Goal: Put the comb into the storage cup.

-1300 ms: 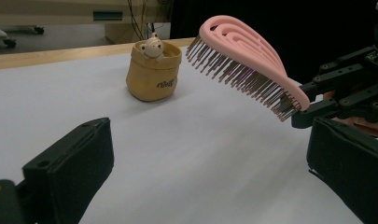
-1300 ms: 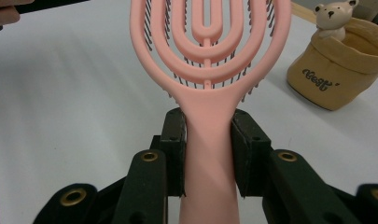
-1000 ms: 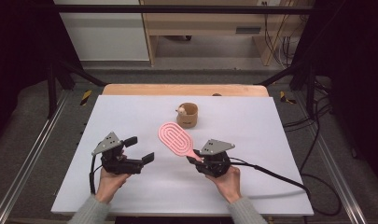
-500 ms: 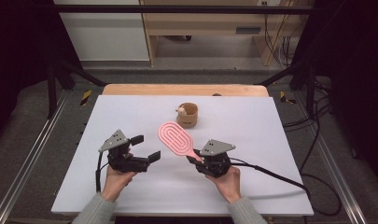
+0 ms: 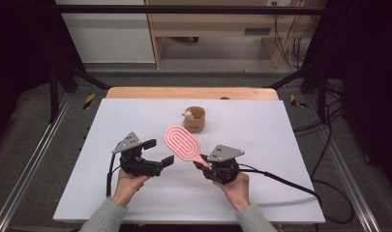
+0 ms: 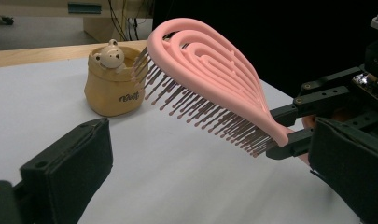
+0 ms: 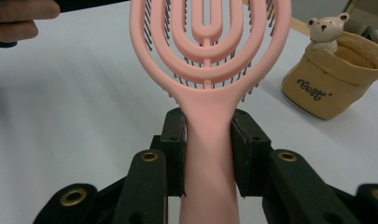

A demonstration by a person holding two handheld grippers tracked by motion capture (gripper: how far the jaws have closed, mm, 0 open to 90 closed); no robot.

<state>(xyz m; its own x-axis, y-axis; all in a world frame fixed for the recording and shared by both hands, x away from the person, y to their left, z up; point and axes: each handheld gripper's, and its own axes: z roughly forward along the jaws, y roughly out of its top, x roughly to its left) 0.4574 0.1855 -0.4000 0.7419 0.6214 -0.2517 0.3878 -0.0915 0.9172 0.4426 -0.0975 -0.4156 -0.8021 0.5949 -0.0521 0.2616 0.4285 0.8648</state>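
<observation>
Meanwhile the wide-open, empty left gripper (image 5: pixel 157 153) has neared the brush (image 5: pixel 183 143) clamped by right gripper (image 5: pixel 199 163)

We see a pink hairbrush (image 5: pixel 184 142) with an oval head of open, nested loops and a short, plain handle. Its handle is clamped between the jaws of the right gripper (image 7: pixel 207 140), and the head sticks out up and away from it, clear of the white table (image 5: pixel 290 130). From the left gripper view the brush (image 6: pixel 210 81) is tilted, its dark, round-tipped bristles (image 6: pixel 200 109) pointing down toward the table. Just beyond the head we see a small tan pouch-shaped cup (image 5: pixel 194 119) standing upright, with dark lettering on its side and a little bear figure (image 6: pixel 108 54) perched on its rim.
</observation>
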